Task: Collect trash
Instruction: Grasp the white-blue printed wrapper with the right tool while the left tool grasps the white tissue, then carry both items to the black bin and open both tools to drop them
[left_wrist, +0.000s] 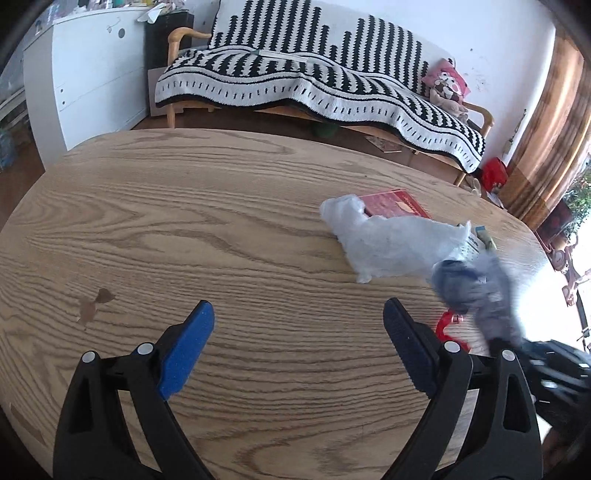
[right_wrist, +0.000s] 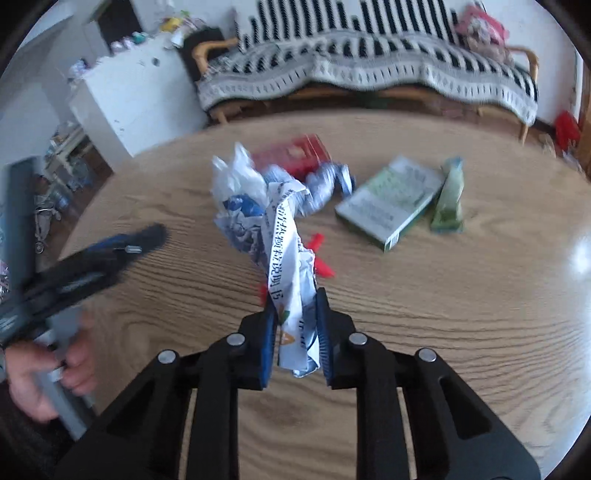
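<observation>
R gripper (right_wrist: 295, 314) was clamped on a crumpled white wrapper w/ blue print (right_wrist: 286, 258); both blue pads pressed its lower end, the rest of it trailing up & away from the tips over the wooden table (right_wrist: 461, 314). Past the tips, beyond the wrapper's far end, lay a red box (right_wrist: 295, 153), partly hidden by the paper. A small red plastic piece (right_wrist: 321, 258) sat on the table just R of the wrapper, close ahead of the tips. Further ahead & to the R: a green-white box (right_wrist: 391, 203) flat on the wood, w/ a green packet (right_wrist: 448, 199) touching its R side.

L gripper (left_wrist: 299, 321) was spread wide, nothing between the pads, only bare wood under it. In the L wrist view a white plastic bag (left_wrist: 388, 240) lay ahead & R of it, overlapping the red box. The R gripper showed there as a blur at far R. A hand (right_wrist: 48, 373) gripped the L tool's handle. Striped-blanket sofa (left_wrist: 314, 74) stood beyond the table.
</observation>
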